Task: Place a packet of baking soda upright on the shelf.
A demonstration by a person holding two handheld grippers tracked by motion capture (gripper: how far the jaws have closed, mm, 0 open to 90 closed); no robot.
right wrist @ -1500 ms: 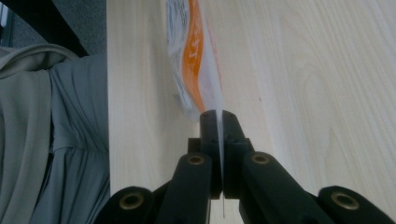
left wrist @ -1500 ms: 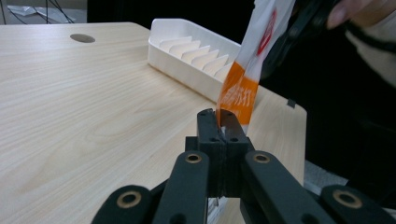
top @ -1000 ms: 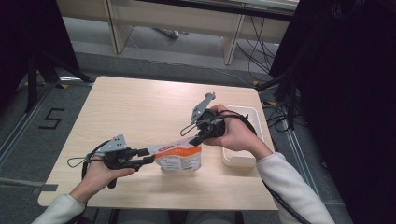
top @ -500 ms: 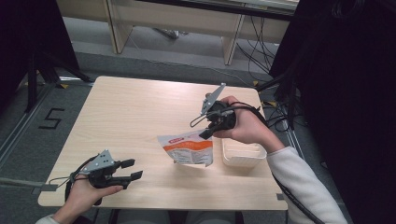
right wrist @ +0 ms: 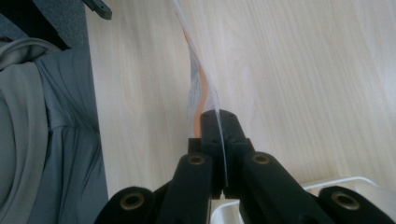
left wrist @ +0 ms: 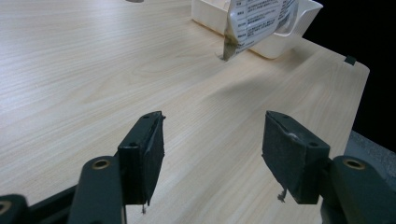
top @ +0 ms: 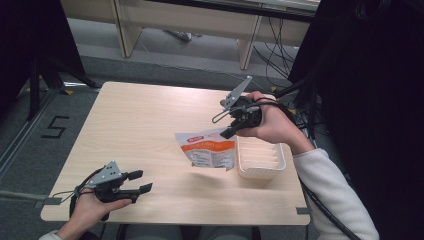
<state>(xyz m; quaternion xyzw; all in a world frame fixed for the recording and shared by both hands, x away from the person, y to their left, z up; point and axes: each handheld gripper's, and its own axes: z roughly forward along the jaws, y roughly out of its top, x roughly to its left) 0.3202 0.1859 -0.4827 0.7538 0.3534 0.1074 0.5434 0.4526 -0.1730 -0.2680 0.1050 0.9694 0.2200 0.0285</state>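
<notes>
1. The pouch (top: 209, 149), a flat white packet with an orange band across its front, hangs in the air over the right part of the table (top: 150, 125), just beside the white tray (top: 261, 161).
2. Nearest the person, the left gripper (top: 142, 182) sits low at the table's front left corner, held in the left hand (top: 90, 210); its jaws stand wide apart with nothing between them. It is well apart from the pouch.
3. In the left gripper view the two black pads (left wrist: 148, 154) frame bare wood, and beyond them the pouch (left wrist: 252, 23) shows its back face, covered in small dark print on white. The print is too fine to read.
4. That view also shows the pouch's lower edge hanging in front of the tray's (left wrist: 299, 32) near wall, with a shadow on the wood below it.
5. Farther off, the right gripper (top: 227, 132) is raised in the right hand (top: 272, 122), its jaws pressed together on the pouch's top edge.
6. In the right gripper view the jaws meet tightly on the thin clear seam of the pouch (right wrist: 198, 88), seen edge-on with orange showing.
7. In the high view the front of the pouch carries a small red label at the upper left and grey lines of text under the orange band; none of it is legible.
8. The tray is ribbed inside and stands near the table's right edge.
</notes>
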